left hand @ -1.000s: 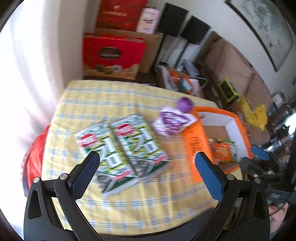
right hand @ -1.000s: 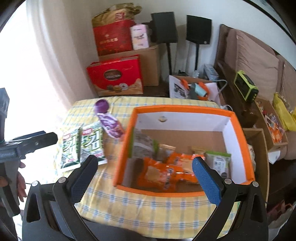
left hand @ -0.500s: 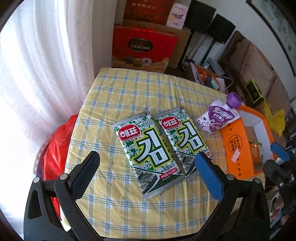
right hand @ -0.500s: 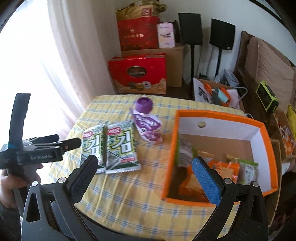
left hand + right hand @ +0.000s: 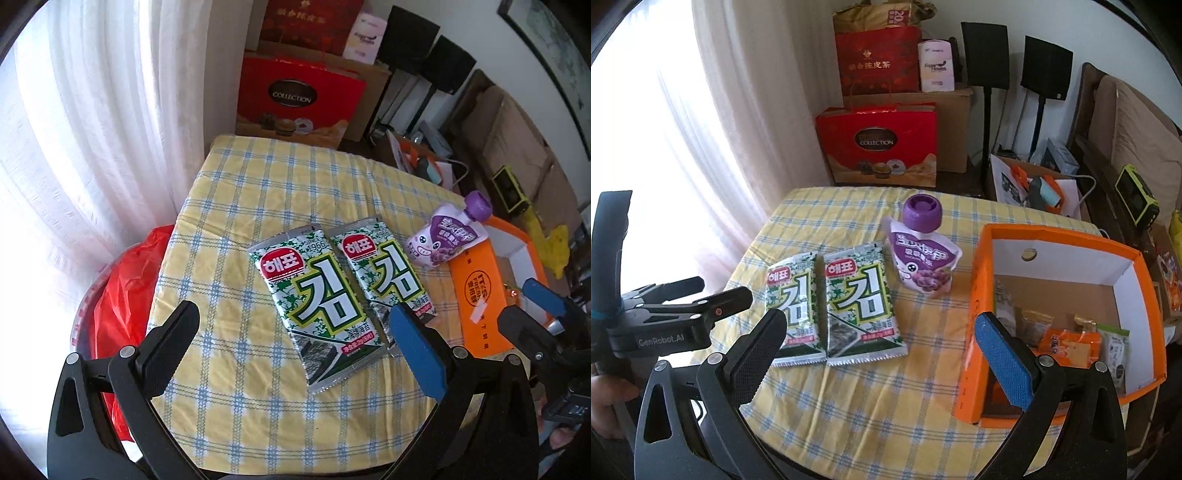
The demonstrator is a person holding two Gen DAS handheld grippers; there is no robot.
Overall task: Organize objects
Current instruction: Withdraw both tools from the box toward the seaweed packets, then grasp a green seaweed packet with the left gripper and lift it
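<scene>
Two green seaweed packets (image 5: 314, 295) (image 5: 384, 277) lie side by side on the yellow checked tablecloth (image 5: 258, 192); they also show in the right wrist view (image 5: 794, 306) (image 5: 862, 299). A purple drink pouch (image 5: 923, 254) with a purple cap lies right of them, next to the orange box (image 5: 979, 295). The box holds several snack packets (image 5: 1067, 343). My left gripper (image 5: 295, 350) is open and empty above the table's near edge, short of the packets. My right gripper (image 5: 882, 358) is open and empty, between the packets and the box.
A white curtain (image 5: 92, 129) hangs on the left, with a red bag (image 5: 122, 280) under the table edge. Red gift boxes (image 5: 879, 144), cardboard boxes and black speakers (image 5: 986, 55) stand behind the table. A sofa (image 5: 1137, 122) is at the right.
Both grippers have swung left, away from the box. The seaweed packets and pouch now sit nearer the middle of both views. The objects themselves have not moved.
</scene>
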